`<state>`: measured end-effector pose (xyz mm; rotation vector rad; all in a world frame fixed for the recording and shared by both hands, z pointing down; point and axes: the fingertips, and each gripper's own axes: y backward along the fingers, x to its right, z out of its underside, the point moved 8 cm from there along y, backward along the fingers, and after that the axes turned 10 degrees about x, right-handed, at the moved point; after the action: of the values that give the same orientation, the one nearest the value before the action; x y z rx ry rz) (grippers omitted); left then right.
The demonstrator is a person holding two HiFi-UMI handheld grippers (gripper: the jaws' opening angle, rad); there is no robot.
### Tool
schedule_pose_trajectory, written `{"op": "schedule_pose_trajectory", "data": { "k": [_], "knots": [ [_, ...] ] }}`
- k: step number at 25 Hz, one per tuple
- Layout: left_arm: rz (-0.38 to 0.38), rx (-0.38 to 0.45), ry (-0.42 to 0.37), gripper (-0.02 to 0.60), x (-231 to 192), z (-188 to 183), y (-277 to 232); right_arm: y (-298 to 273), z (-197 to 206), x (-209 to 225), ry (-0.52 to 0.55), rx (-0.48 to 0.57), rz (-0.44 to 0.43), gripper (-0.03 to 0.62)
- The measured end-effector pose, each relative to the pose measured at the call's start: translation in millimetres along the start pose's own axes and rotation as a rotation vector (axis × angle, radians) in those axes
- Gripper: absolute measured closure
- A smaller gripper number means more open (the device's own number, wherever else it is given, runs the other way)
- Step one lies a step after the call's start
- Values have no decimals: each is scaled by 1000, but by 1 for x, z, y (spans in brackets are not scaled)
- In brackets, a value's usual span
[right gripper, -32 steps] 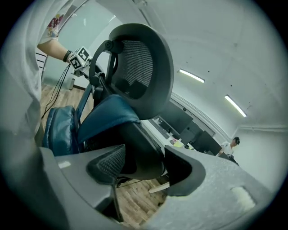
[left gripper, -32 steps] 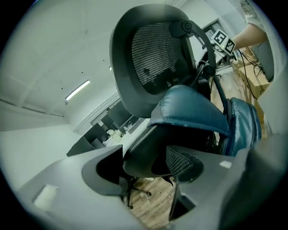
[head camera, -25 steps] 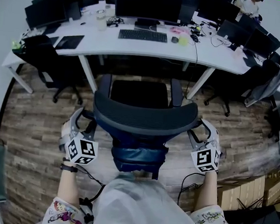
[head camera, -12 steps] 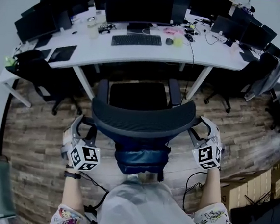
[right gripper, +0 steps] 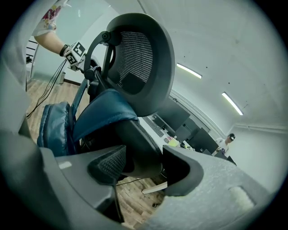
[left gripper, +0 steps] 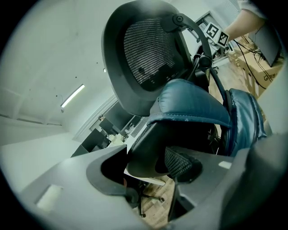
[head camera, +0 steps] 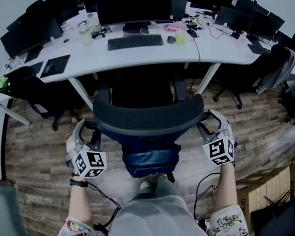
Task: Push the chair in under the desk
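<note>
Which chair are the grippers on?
The middle chair with the blue cushion, facing the desk: left gripper and right gripper clamp its back. Other chairs stand untouched.

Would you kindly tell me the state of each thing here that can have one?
chair: upright, backrest short of the desk.
left hand-held gripper: shut on the chair's backrest edge.
right hand-held gripper: shut on the backrest's other edge.
monitor: screen dark.
</note>
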<state>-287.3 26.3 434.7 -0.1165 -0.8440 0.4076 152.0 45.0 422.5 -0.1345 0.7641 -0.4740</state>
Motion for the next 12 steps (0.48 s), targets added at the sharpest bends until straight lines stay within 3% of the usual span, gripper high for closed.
{"op": "schedule_pose_trajectory", "data": {
  "k": [12],
  "knots": [
    [-10,-14,0,310,-15,-6,-52,-44,14,32,-21,45,5,342]
  ]
}}
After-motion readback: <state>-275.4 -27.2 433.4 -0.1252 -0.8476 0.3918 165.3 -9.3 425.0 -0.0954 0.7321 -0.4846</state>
